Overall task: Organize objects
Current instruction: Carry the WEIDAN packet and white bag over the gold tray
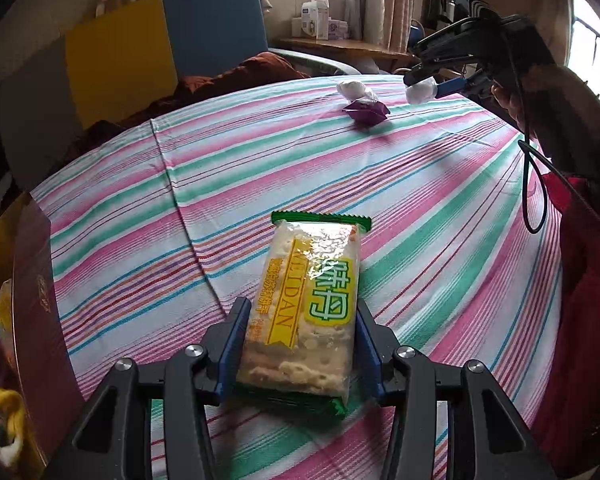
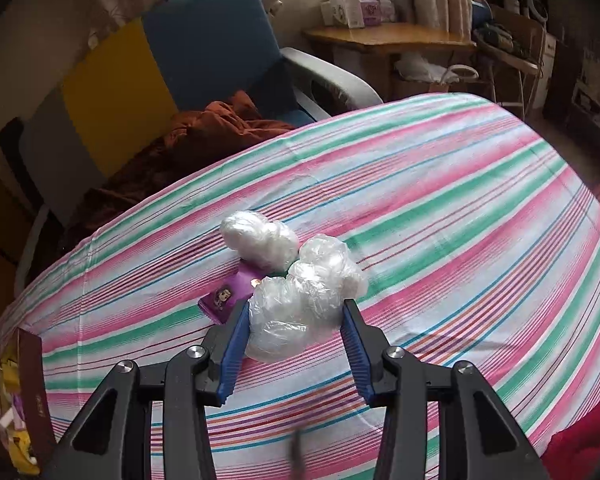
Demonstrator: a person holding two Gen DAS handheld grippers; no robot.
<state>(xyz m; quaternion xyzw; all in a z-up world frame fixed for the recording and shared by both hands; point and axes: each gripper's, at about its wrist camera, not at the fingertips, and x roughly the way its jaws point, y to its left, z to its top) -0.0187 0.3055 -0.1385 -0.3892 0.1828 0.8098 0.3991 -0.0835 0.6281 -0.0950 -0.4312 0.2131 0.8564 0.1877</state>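
My left gripper is shut on a yellow and green cracker packet, held just above the striped tablecloth. My right gripper is shut on a crumpled clear plastic wad, lifted over the table's far side; it also shows in the left wrist view. Under it lie a second white plastic wad and a purple wrapper, also seen in the left wrist view, wad and wrapper.
A dark red box with yellow and purple items stands at the table's left edge. A blue chair with a brown cloth stands behind the table. A wooden side table holds boxes.
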